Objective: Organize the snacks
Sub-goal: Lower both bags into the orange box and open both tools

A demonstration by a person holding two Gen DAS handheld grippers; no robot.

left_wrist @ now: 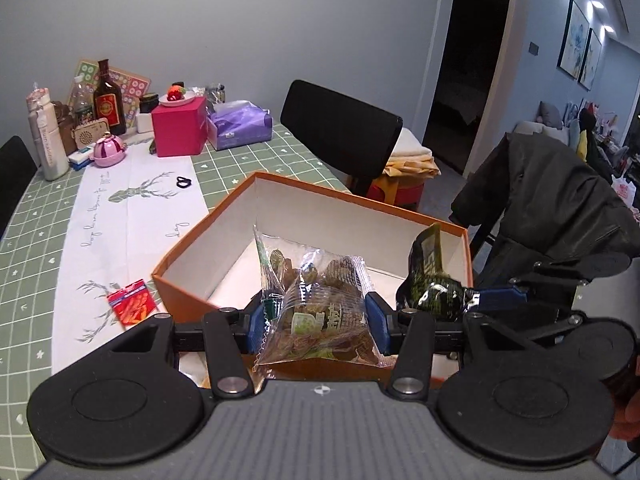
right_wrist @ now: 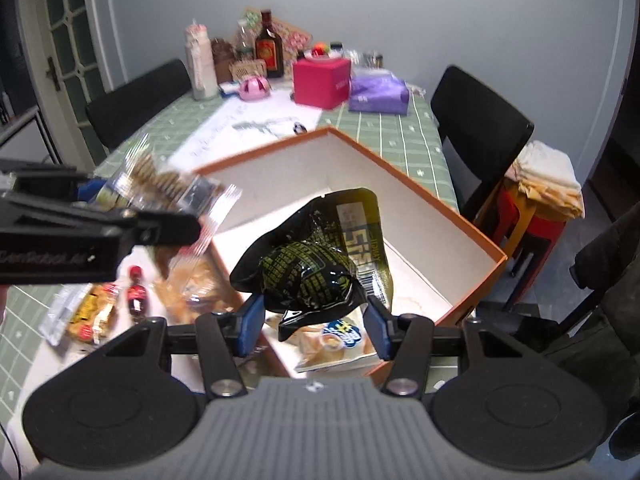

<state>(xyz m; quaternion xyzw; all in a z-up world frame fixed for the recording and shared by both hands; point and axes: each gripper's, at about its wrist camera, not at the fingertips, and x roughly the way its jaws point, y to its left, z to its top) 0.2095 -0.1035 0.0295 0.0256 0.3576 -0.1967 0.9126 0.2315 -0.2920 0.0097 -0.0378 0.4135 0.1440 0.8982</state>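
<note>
In the left wrist view the left gripper (left_wrist: pixel 316 322) is clamped on a clear bag of brown snacks (left_wrist: pixel 320 304), its blue pads pressed against both sides of the bag, which hangs over the near edge of the orange box (left_wrist: pixel 224 210). At lower right of that frame the right gripper (left_wrist: pixel 472 300) reaches in sideways, pinching a black packet (left_wrist: pixel 430 280) close to the box's right wall.

The right wrist view shows the black packet (right_wrist: pixel 316 268) crumpled between the right gripper's (right_wrist: pixel 314 326) pads and held above the box's white floor (mostly bare toward the far corner). A flat packet with a blue logo (right_wrist: pixel 340 342) lies in the box's near corner, under the black one. At lower left of this frame, outside the box wall, several loose snacks (right_wrist: pixel 92 312) lie on the table (right_wrist: pixel 420 136). A red packet (left_wrist: pixel 132 308) lies just left of the box in the left wrist view.
</note>
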